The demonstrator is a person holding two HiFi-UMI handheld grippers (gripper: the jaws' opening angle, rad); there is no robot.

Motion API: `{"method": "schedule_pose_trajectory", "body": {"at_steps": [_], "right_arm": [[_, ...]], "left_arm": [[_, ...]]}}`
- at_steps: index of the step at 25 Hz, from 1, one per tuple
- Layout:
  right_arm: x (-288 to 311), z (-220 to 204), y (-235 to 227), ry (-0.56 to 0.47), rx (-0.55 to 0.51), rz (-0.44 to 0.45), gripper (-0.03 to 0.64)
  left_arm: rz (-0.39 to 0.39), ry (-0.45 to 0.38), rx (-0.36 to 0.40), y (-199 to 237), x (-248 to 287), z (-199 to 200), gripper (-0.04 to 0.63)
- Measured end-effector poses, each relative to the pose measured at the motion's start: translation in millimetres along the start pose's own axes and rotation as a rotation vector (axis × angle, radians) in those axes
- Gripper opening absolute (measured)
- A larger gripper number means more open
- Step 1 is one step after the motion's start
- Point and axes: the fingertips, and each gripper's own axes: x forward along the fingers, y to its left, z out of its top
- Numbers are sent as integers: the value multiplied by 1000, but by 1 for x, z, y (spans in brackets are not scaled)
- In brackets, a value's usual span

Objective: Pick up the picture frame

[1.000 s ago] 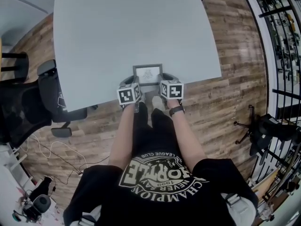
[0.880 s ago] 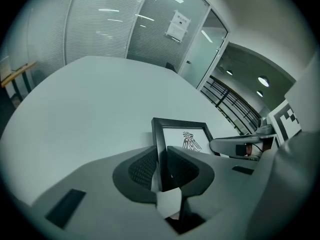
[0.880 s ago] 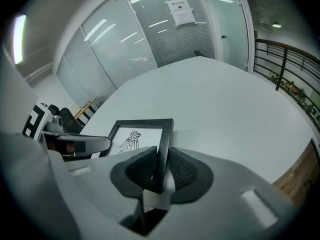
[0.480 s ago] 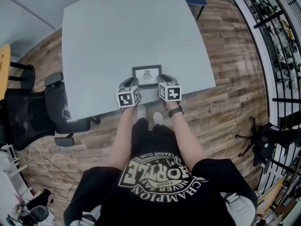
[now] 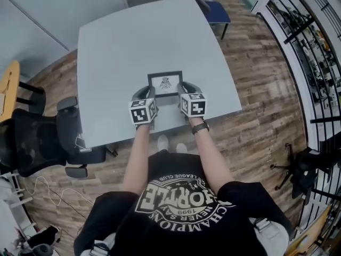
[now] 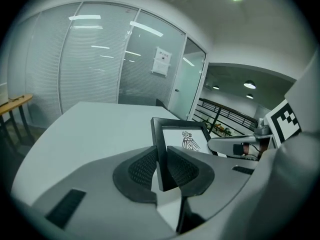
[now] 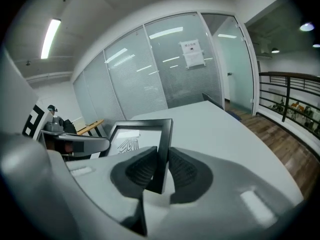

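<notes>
A black picture frame (image 5: pixel 164 82) with a white print of a dark figure hangs tilted above the grey table (image 5: pixel 122 47), held at both sides. My left gripper (image 5: pixel 148 93) is shut on its left edge; in the left gripper view the ribbed pads (image 6: pixel 145 166) press on the frame's bar (image 6: pixel 161 149). My right gripper (image 5: pixel 184 90) is shut on the right edge, and in the right gripper view the frame (image 7: pixel 145 134) stands between the pads (image 7: pixel 182 169). Each gripper view shows the opposite gripper beyond the frame.
A black office chair (image 5: pixel 37 143) stands left of the table and a blue chair (image 5: pixel 213 9) at its far corner. A black railing (image 5: pixel 314 47) runs along the right over wood floor. Glass partition walls (image 6: pixel 100 59) lie beyond the table.
Both grippers have risen together with the picture frame, lifting it off the table near its front edge. The frame now tilts up, and both grips stay as they were.
</notes>
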Motion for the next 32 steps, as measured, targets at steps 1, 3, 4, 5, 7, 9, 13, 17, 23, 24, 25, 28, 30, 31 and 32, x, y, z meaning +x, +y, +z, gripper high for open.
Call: {"method": "schedule_pose_trajectory", "body": {"at_steps": [1, 3, 4, 5, 7, 9, 13, 17, 23, 24, 25, 28, 30, 31, 32], "right_arm": [[-2, 9, 2, -24, -15, -2, 69], [-6, 26, 5, -68, -38, -2, 69], [-8, 34, 7, -86, -44, 0, 69], [-10, 42, 8, -103, -48, 3, 69], [-17, 59, 11, -136, -54, 11, 69], [-25, 77, 16, -174, -60, 21, 69], [-41, 118, 26, -266, -88, 37, 69], [-57, 154, 38, -345, -121, 46, 69], [-78, 189, 46, -434, -127, 57, 69], [-82, 195, 48, -449, -130, 58, 69], [-86, 201, 50, -465, -137, 58, 69], [-96, 220, 56, -508, -165, 57, 69], [-101, 230, 57, -532, -185, 53, 69], [-104, 234, 57, -541, -192, 52, 69], [-107, 237, 57, -551, -195, 52, 69]], "left_arm": [[-1, -18, 9, -1, -3, 9, 71], [2, -56, 23, -2, -8, 26, 71], [6, -75, 28, -2, -11, 33, 71], [10, -94, 31, -3, -13, 41, 71], [17, -129, 36, -5, -19, 56, 71], [18, -167, 41, -8, -28, 73, 69], [16, -256, 69, -13, -47, 113, 69], [15, -332, 84, -16, -66, 148, 69], [24, -419, 145, -27, -90, 184, 69], [25, -434, 155, -29, -93, 190, 69], [25, -451, 161, -30, -97, 196, 69], [26, -498, 178, -34, -108, 212, 69], [27, -518, 194, -38, -113, 221, 69], [28, -526, 203, -40, -115, 225, 69], [29, -534, 211, -43, -118, 229, 69]]}}
